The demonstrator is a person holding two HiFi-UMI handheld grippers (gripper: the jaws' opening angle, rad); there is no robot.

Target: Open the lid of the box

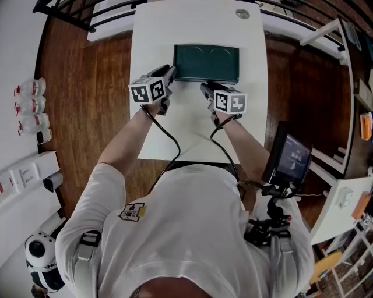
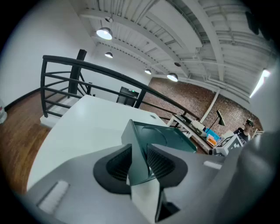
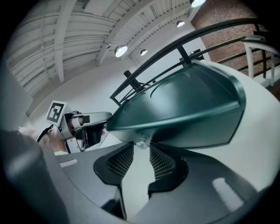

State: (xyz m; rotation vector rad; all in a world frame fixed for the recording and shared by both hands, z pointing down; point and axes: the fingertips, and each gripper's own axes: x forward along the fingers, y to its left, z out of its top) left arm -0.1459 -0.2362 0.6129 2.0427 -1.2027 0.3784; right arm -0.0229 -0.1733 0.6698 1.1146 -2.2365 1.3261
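A dark green flat box (image 1: pixel 206 63) lies with its lid down on the far half of the white table (image 1: pixel 192 128). My left gripper (image 1: pixel 172 74) is at the box's front left corner. In the left gripper view its jaws (image 2: pixel 139 151) are shut on that corner of the box (image 2: pixel 170 138), with both pads pressing on it. My right gripper (image 1: pixel 205 87) is at the box's front edge. In the right gripper view it (image 3: pixel 141 151) stands open under the lid's rim (image 3: pixel 183 109). A small metal clasp (image 3: pixel 141 143) sits just at the fingertips, not pinched.
A small round disc (image 1: pixel 243 13) lies at the table's far right corner. A black railing (image 1: pixel 70 14) runs behind the table. A screen on a stand (image 1: pixel 291 160) is at my right, and white bottles (image 1: pixel 29 105) stand on the left.
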